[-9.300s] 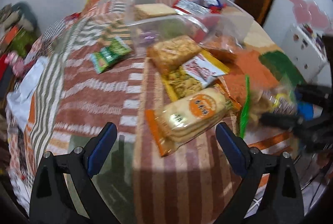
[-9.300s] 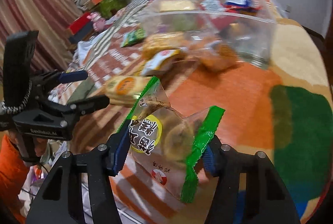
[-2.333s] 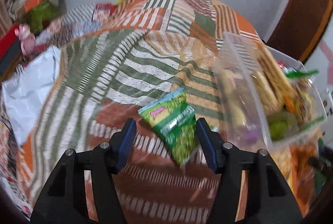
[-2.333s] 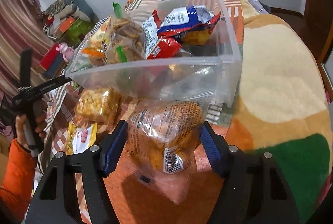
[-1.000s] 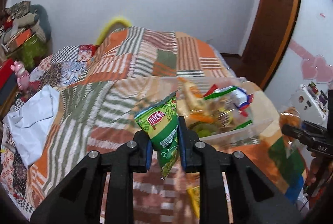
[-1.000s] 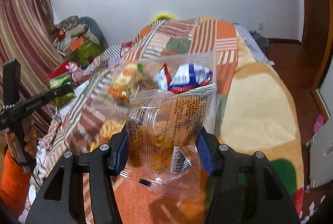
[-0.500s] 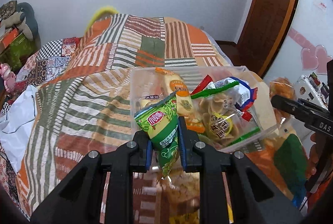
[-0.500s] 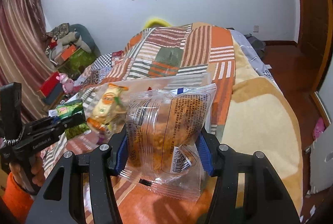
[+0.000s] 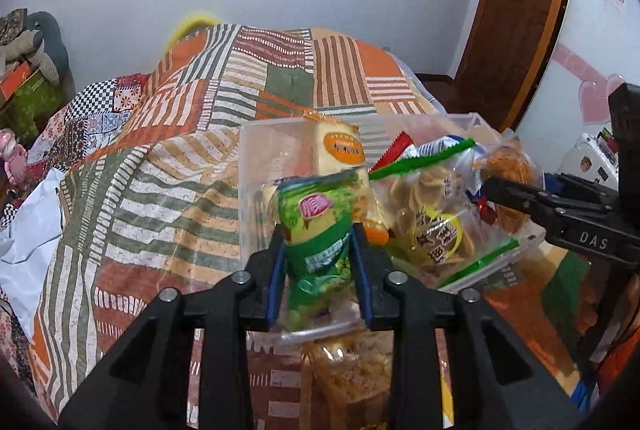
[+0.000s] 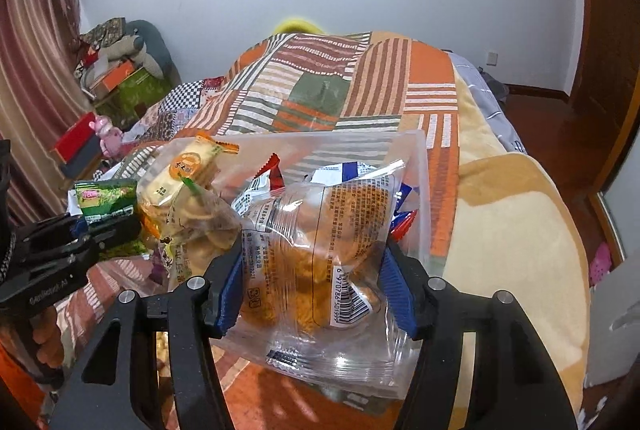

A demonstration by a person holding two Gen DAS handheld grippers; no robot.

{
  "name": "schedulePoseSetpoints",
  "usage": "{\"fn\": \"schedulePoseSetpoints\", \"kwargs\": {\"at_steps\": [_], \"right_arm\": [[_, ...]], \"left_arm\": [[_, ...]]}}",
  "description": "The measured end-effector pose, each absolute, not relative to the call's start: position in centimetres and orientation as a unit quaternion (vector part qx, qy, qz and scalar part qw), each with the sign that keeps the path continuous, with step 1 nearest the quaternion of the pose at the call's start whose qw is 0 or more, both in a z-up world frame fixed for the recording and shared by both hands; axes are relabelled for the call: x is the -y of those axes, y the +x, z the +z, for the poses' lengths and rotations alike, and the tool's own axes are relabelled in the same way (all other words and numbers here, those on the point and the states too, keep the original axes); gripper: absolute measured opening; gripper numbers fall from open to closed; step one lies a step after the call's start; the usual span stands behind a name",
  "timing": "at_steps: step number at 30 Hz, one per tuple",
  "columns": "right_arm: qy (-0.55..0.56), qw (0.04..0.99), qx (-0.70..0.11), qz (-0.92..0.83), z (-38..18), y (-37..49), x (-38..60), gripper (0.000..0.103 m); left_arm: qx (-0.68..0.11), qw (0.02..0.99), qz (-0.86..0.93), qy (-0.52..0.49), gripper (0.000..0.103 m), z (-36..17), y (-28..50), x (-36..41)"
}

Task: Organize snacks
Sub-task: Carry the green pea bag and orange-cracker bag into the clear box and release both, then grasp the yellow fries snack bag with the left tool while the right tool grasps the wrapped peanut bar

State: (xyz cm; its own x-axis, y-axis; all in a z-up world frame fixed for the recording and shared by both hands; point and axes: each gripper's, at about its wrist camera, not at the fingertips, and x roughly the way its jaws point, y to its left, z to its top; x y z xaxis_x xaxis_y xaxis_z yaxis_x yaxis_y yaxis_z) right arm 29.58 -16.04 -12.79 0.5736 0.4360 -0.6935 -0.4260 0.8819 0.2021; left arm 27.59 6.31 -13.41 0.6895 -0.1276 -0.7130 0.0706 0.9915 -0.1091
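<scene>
My left gripper (image 9: 319, 272) is shut on a green snack packet (image 9: 318, 230) and holds it at the near rim of a clear plastic bin (image 9: 256, 166) full of snack packs. My right gripper (image 10: 312, 290) is shut on a clear bag of orange snacks (image 10: 320, 242) and holds it over the bin's (image 10: 420, 190) near side. The green packet (image 10: 108, 200) and left gripper (image 10: 76, 230) show at the left of the right wrist view. The right gripper (image 9: 516, 198) and its orange bag (image 9: 508, 166) show at the right of the left wrist view.
The bin sits on a striped patchwork bedspread (image 9: 160, 158). A yellow snack pack (image 9: 352, 370) lies on the bed below the left gripper. A white bag (image 9: 28, 230) lies at the left. A wooden door (image 9: 520, 10) stands at the far right.
Both grippers have moved closer to the bin with their packets. The green packet now hangs at the bin's near rim, and the orange bag is lower over the bin.
</scene>
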Motion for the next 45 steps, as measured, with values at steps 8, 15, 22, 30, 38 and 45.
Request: {"fn": "schedulePoseSetpoints", "kwargs": {"at_steps": [8,15,22,30,38,45], "right_arm": [[-0.016,0.893,-0.385,0.231,-11.2,28.3,16.2,0.086],[-0.002,0.892,-0.381,0.244,-10.0,27.0,17.0,0.087],[0.007,0.888,-0.382,0.255,-9.9,24.8,17.7,0.09],[0.001,0.878,-0.4,0.261,-11.2,22.7,17.8,0.09],[-0.003,0.864,-0.427,0.269,-13.0,21.3,17.1,0.09],[-0.009,0.851,-0.439,0.289,-13.7,20.4,14.9,0.09]], "left_arm": [[-0.401,0.913,-0.053,-0.049,0.055,-13.1,26.5,-6.7],[-0.384,0.922,-0.04,-0.033,0.076,-10.8,23.9,-6.1],[-0.407,0.911,-0.045,-0.047,0.088,-11.5,20.9,-5.4],[-0.475,0.876,-0.054,-0.058,0.093,-16.3,19.1,-2.8],[-0.507,0.856,-0.067,-0.077,0.092,-18.8,18.4,-1.7],[-0.475,0.872,-0.073,-0.093,0.047,-17.9,16.5,-3.9]]}}
